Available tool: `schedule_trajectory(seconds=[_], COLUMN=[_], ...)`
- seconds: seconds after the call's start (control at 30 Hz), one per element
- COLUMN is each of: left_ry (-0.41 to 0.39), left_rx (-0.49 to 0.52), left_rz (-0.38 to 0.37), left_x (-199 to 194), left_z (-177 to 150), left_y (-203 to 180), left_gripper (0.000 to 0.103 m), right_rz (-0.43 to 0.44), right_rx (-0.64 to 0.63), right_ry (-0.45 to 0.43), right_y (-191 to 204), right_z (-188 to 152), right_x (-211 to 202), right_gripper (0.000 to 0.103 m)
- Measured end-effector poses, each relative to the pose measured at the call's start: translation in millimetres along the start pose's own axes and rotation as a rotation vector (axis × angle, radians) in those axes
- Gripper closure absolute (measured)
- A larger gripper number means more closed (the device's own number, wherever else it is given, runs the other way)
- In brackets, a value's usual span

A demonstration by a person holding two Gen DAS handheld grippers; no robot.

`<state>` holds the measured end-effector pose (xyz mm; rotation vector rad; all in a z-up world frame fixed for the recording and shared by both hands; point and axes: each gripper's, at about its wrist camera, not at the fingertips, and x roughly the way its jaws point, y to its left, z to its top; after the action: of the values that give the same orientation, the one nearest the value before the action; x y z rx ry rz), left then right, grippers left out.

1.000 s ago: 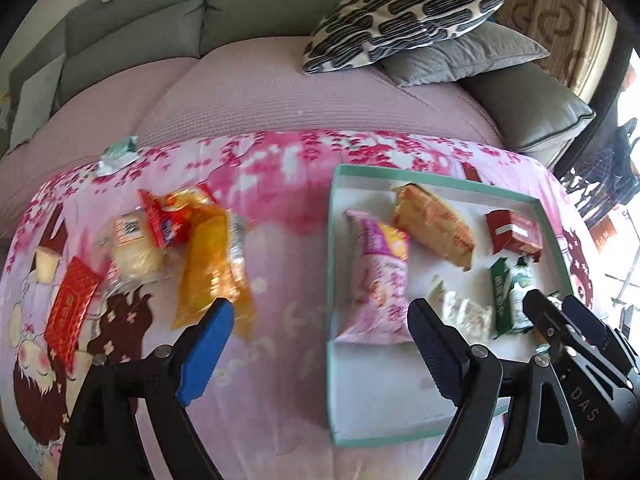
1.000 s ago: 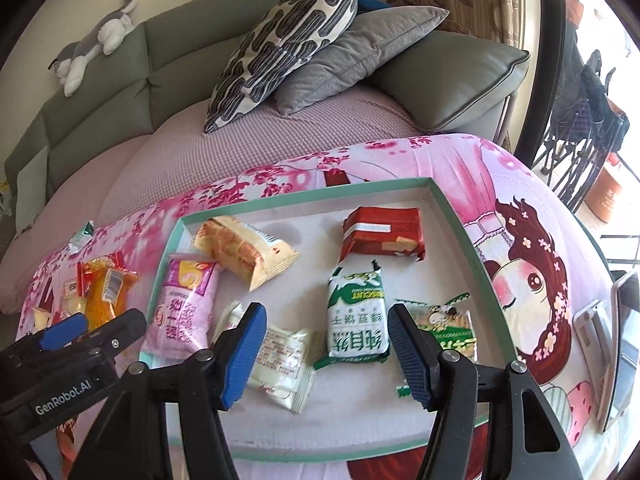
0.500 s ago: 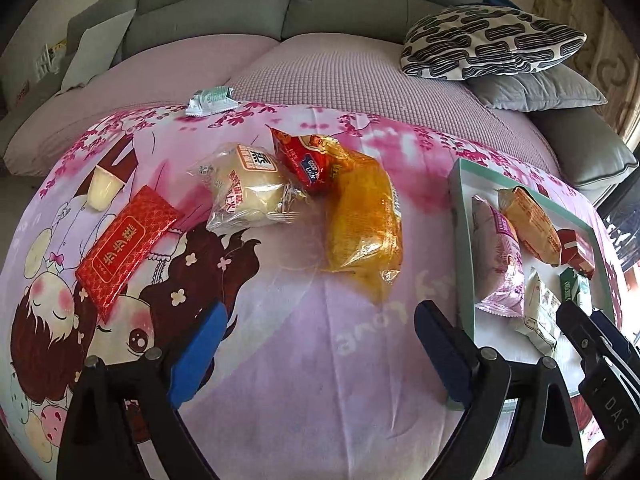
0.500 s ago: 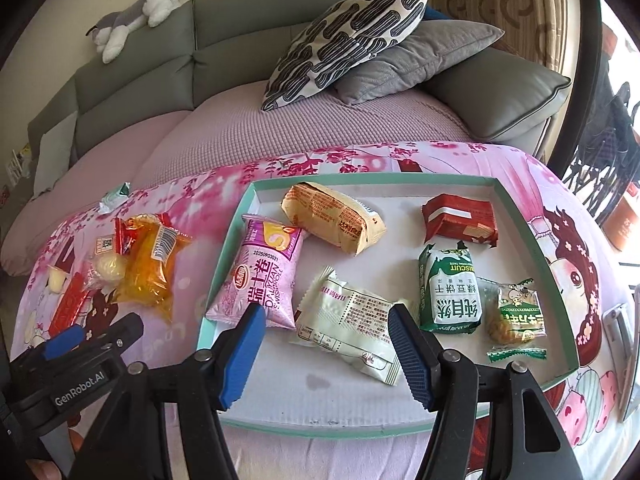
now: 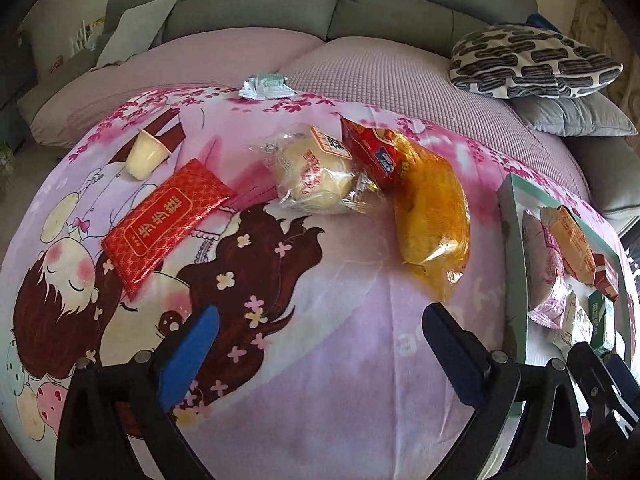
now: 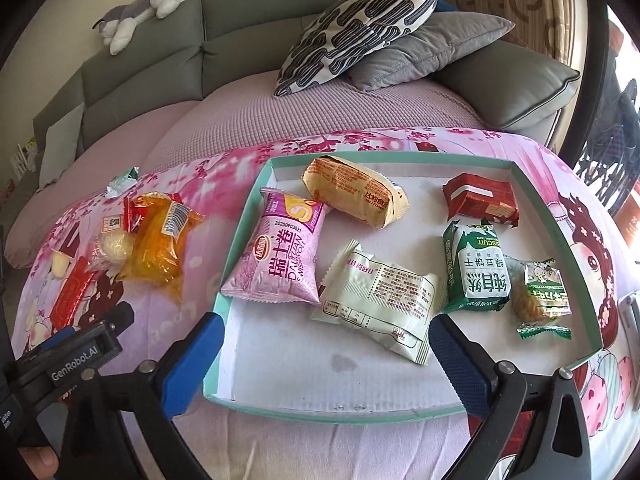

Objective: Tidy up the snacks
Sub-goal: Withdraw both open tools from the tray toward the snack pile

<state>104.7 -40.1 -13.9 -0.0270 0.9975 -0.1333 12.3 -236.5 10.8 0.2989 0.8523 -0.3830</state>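
Loose snacks lie on the pink cartoon cloth: an orange pack, a small red pack, a clear-wrapped bun, a flat red packet, a jelly cup and a pale green packet. My left gripper hovers short of them, jaws opening, nothing between. The teal tray holds a pink roll pack, a tan pack, a red pack, a green biscuit pack and a white packet. My right gripper is opening over the white packet's near end, pads not touching it.
A grey sofa with a patterned pillow, a grey pillow and a plush toy stands behind the cloth. A phone-like object lies at the far right. The left gripper shows low left in the right wrist view.
The left gripper swung left, from the tray to the loose snacks, and its jaws widened. The right gripper shifted left over the tray and its jaws spread wide.
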Motion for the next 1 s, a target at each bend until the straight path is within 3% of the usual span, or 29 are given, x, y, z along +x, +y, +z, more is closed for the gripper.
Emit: schedule_trajectory(seconds=[0.37, 0.53, 0.83, 1.0], left_ry=[-0.091, -0.131, -0.121, -0.09], left_rx=[-0.057, -0.107, -0.198, -0.193], left_rz=[-0.012, 0.018, 0.09, 0.135], left_x=[-15.1, -22.9, -28.5, -24.7], left_z=[7.7, 12.5, 15.5, 16.9], left_y=[33.4, 62.5, 125.0, 141.6], left_gripper=[0.001, 0.001, 0.001, 0.001], right_rz=[0.08, 0.116, 0.189, 0.211], right_rx=[-0.004, -0.035, -0.073, -0.095], right_ry=[-0.01, 0.02, 0.045, 0.046], right_y=[20.0, 43.5, 84.4, 101.2], right_z=[-3.5, -8.8, -16.5, -19.1], right_x=[-1.6, 4.8, 8.6, 10.2], right_gripper=[0.0, 0.0, 0.0, 0.0])
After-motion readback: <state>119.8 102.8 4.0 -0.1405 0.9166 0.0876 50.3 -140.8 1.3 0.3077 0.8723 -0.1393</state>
